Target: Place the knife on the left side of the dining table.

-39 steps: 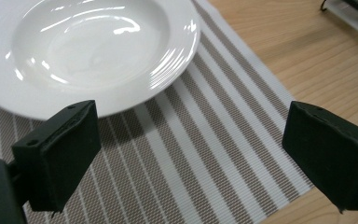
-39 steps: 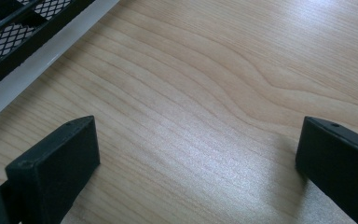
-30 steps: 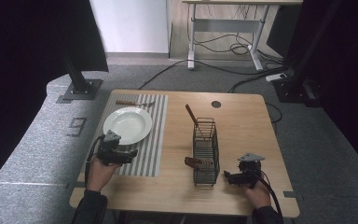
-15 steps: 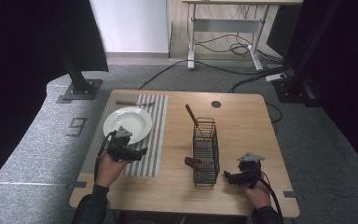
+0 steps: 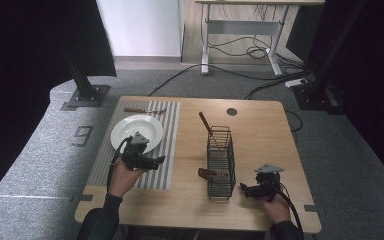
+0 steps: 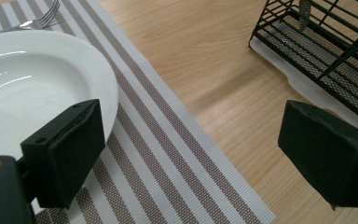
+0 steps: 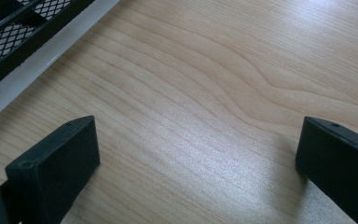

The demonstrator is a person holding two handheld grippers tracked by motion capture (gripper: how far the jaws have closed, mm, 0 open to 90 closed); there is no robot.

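A white plate [image 5: 136, 129] rests on a striped placemat [image 5: 166, 150] at the table's left. A fork [image 5: 142, 110] with a wooden handle lies on the mat behind the plate. My left gripper [image 5: 157, 161] hovers over the mat just right of the plate [image 6: 23, 79], open, jaws wide apart with nothing between them. A black wire basket [image 5: 220, 160] stands mid-table with two wooden-handled utensils [image 5: 206, 124] sticking out. My right gripper [image 5: 243, 189] sits low on the bare wood right of the basket, open and empty. The basket's base [image 7: 23, 32] shows at the upper left of the right gripper view.
The wooden table [image 5: 260, 135] has a round cable hole [image 5: 231, 111] near its far edge. Black stand bases [image 5: 84, 95] and cables lie on the grey floor beyond. The basket's corner [image 6: 326, 46] is close on the left gripper's right side.
My left gripper has moved right and slightly forward, from the plate's near-left edge to over the mat beside the plate. The right gripper has stayed put.
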